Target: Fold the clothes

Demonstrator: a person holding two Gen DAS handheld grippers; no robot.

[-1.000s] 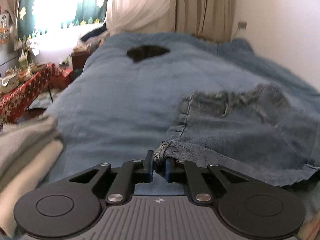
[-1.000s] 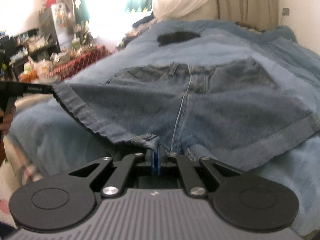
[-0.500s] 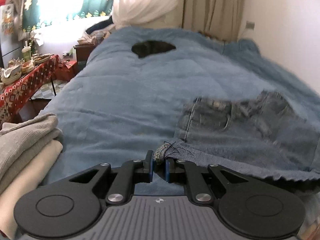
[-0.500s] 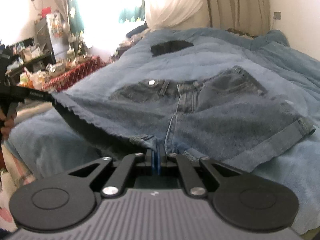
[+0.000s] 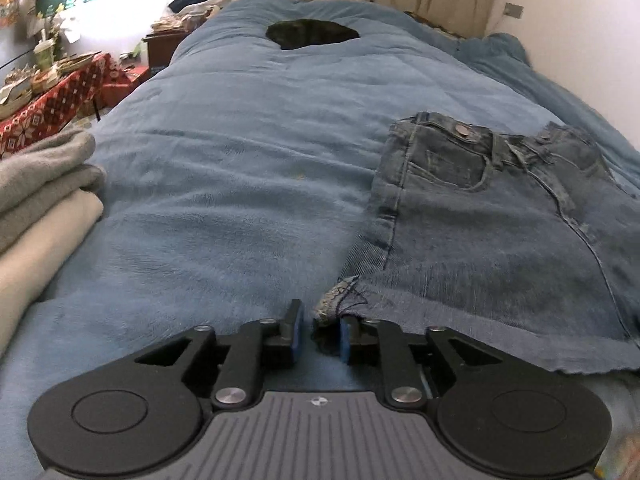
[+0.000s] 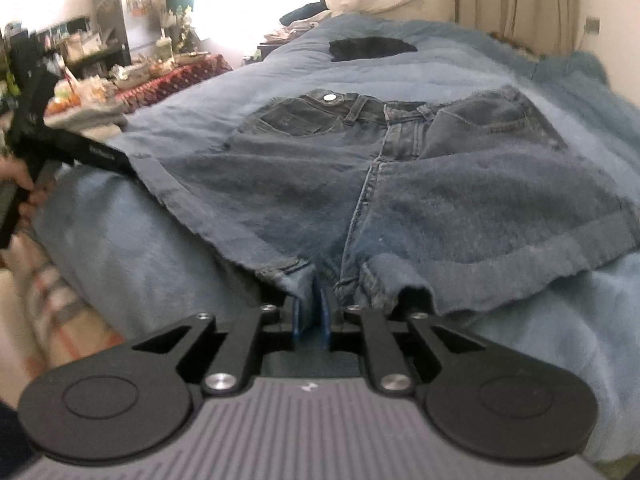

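Blue denim shorts [image 5: 492, 236] lie flat on the blue bed cover, waistband away from me. My left gripper [image 5: 319, 336] sits at the frayed left hem corner; its jaws stand slightly apart and the corner lies loose between them. In the right wrist view the shorts [image 6: 400, 184] spread across the bed. My right gripper [image 6: 311, 320] has its pads nearly together around the crotch hem, which still sits between them. The left gripper [image 6: 120, 160] shows at the left hem there.
A stack of folded grey and cream clothes [image 5: 36, 208] lies at the left bed edge. A dark garment [image 5: 312, 34] lies far up the bed. A red-patterned table [image 5: 52, 104] with clutter stands left of the bed. A wall [image 5: 580, 32] runs along the right.
The shorts were pulled toward me and laid flat on the bed. My left jaws have parted from the hem corner. The right pads have eased a little wider.
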